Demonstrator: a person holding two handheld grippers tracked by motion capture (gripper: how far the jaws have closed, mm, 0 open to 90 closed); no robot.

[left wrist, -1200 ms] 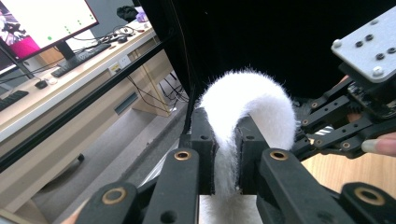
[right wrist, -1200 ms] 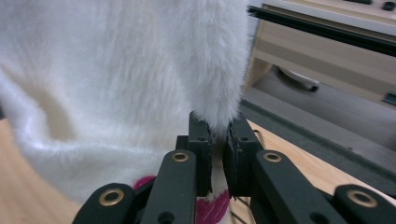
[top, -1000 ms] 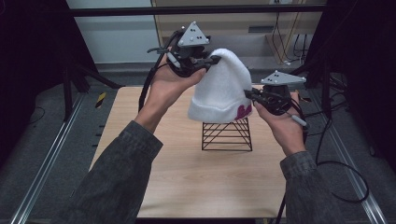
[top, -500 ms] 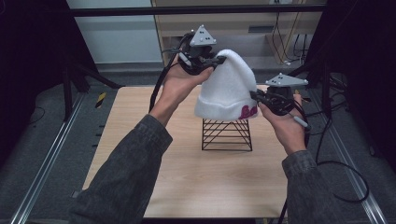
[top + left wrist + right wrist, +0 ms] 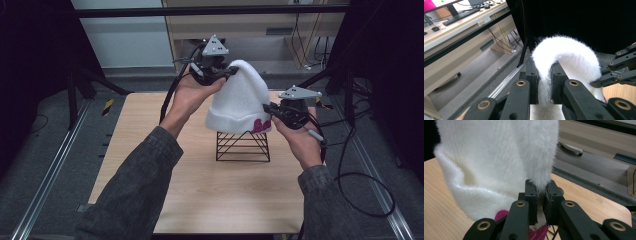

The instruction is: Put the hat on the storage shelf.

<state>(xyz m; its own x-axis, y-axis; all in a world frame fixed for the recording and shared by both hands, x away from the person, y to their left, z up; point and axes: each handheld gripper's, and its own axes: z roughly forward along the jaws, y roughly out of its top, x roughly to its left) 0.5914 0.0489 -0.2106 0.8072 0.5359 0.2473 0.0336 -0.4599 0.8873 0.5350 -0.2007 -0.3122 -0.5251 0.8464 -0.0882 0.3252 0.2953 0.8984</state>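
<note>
The hat [image 5: 241,100] hid the top of the wire stand [image 5: 242,146]. Its pink mark [image 5: 503,215] was half covered by the right gripper [image 5: 540,192], unreadable.

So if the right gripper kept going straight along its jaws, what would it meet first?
The white hat: the right gripper is already clamped on its edge, so the hat's body lies directly ahead. Beyond it probably the left gripper, though depth is unclear.

A fluffy white knit hat [image 5: 239,102] hangs at the centre of the high view, directly above a black wire-frame stand [image 5: 242,146] on the light wooden table [image 5: 200,200]. The left gripper [image 5: 220,75] sits at the hat's upper left, the right gripper [image 5: 272,111] at its lower right edge.
</note>
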